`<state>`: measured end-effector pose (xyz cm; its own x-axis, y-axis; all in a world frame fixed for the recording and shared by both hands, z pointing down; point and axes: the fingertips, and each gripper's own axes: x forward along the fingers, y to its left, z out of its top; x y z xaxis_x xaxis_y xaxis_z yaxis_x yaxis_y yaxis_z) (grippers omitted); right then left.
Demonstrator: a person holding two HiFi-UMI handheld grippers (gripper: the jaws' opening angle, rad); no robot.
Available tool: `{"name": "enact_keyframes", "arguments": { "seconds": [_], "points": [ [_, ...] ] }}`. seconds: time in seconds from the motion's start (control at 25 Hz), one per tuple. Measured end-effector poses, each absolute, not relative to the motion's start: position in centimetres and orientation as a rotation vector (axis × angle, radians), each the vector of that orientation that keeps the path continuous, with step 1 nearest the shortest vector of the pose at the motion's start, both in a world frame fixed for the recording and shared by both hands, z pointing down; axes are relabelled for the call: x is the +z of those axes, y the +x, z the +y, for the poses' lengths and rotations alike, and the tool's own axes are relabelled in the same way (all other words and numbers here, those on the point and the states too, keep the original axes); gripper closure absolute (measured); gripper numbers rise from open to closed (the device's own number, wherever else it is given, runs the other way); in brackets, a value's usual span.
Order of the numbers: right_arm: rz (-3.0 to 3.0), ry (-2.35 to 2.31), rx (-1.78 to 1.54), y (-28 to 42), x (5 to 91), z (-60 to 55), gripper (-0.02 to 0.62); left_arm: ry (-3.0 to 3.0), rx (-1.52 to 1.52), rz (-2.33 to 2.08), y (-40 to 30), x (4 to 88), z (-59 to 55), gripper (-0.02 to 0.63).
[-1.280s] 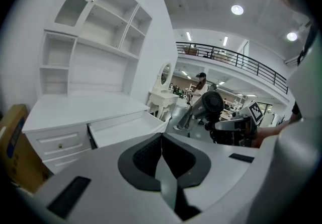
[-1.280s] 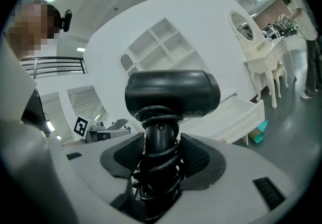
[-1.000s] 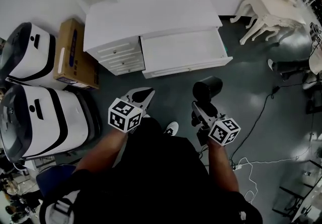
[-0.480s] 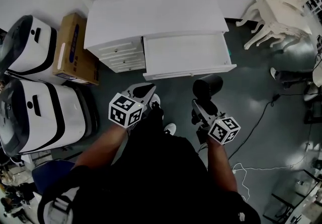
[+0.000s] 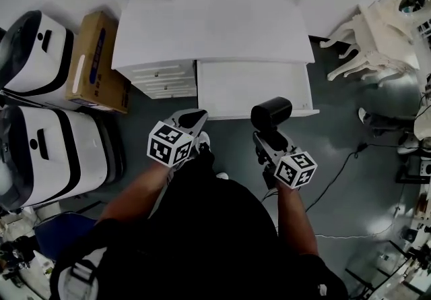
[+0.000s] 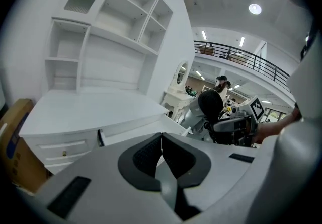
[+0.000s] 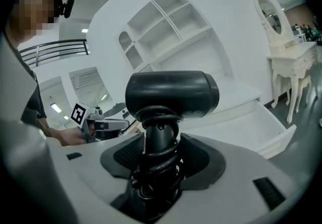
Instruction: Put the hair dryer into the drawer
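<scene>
Gripping the hair dryer (image 7: 171,94) by its handle, the right gripper (image 7: 161,155) has its fingers (image 7: 201,160) pinching that handle from both sides, just under the dark barrel. The cord (image 7: 151,188) is wound around the handle between the fingers, probably so that it does not hang loose and catch on an edge. The barrel stands upright above the fingertips, so I judge the heavy part sits straight over the grip. The open drawer (image 5: 246,86) of the white desk (image 5: 202,29) lies just ahead of these fingertips and lower, and it looks bare inside. The left gripper (image 6: 161,142) has its fingers pressed together on nothing, to the left of the dryer. It seems to stay aside because the drawer is already pulled out.
</scene>
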<state>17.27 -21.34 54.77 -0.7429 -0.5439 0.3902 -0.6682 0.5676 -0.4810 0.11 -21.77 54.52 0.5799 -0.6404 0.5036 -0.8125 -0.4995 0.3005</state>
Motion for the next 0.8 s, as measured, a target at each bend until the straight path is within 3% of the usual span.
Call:
{"name": "enact_keyframes", "arguments": {
  "seconds": [0.8],
  "points": [
    [-2.239,0.595,0.437,8.3,66.2,-34.7,0.356,2.232,0.537,-1.077,-6.6,60.9,-30.9,0.595]
  ]
}}
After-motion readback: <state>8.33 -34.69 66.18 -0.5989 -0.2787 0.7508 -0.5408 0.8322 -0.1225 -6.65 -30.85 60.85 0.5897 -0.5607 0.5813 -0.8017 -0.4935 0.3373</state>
